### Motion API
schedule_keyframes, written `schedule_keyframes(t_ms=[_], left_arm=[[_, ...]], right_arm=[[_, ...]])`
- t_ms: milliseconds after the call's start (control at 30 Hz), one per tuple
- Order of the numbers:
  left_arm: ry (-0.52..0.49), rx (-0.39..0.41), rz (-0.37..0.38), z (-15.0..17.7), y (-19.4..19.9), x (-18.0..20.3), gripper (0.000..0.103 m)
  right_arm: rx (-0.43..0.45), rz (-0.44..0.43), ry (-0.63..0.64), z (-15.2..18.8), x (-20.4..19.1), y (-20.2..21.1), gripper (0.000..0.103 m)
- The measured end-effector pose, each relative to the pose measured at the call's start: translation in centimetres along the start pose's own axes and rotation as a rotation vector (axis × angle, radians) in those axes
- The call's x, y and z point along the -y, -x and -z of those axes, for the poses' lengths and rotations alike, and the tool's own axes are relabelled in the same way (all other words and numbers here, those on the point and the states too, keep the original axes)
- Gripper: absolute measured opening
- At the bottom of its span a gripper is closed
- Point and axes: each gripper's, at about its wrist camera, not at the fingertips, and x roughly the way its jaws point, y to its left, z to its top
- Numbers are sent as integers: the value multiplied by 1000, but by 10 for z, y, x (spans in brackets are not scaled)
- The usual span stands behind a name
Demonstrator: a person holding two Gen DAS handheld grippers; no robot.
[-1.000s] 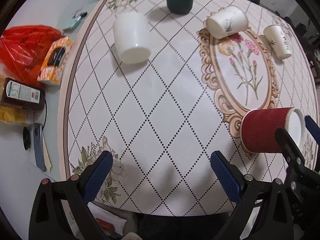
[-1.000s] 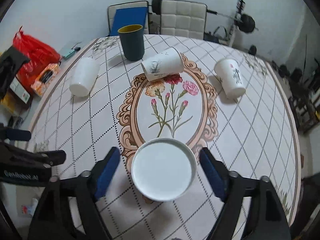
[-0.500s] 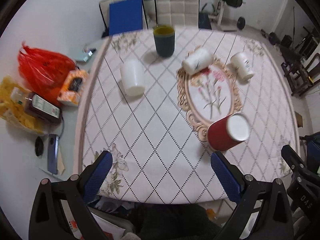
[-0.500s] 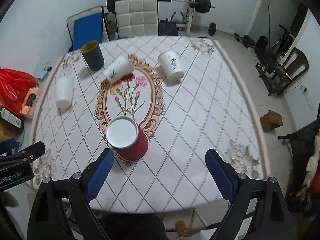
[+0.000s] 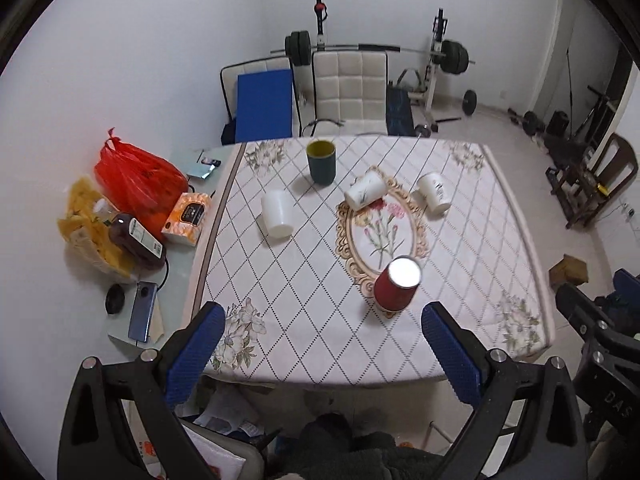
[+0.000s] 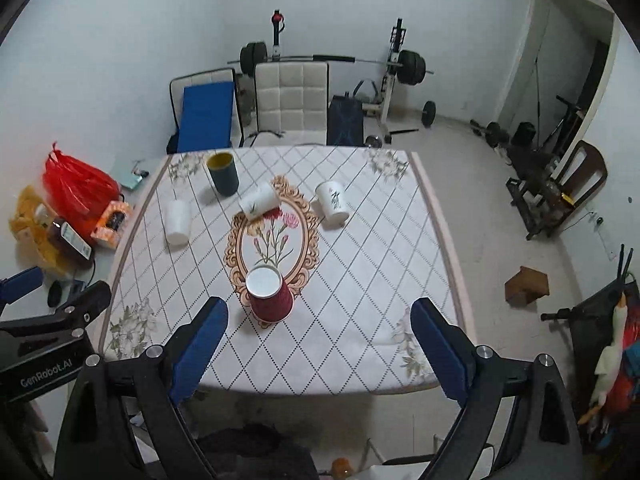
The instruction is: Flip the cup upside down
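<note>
A red ribbed paper cup [image 5: 397, 289] stands upside down near the front of the table, white base up; it also shows in the right wrist view [image 6: 269, 294]. My left gripper [image 5: 320, 350] is open and empty, held high above and in front of the table edge. My right gripper [image 6: 318, 346] is open and empty, also well back from the cup. A dark green cup [image 5: 321, 161] stands upright at the back. Two patterned white cups [image 5: 365, 191] [image 5: 434, 193] and a plain white cup [image 5: 277, 214] sit on the table.
The table [image 5: 500, 280] has a diamond-pattern cloth with a floral oval. On a side surface to the left are a red bag [image 5: 136, 184], a tissue box [image 5: 187, 219], a bottle and a phone [image 5: 142, 317]. Chairs and weights stand behind the table.
Both grippers have pulled up and back from the table. One second ago the right gripper's fingers flanked the red cup; now the cup stands free, base up.
</note>
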Motion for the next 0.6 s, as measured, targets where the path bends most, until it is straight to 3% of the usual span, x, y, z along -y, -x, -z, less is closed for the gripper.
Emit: schedule_keyframes(t_ms=[300,600], left_arm=[[34,27,22,9,51,-3,101],[15,49,21,16,72,6,101]], right_arm=[[63,-2,-15,5,15,79,95],[83,-8,-27,7,25,101,95]])
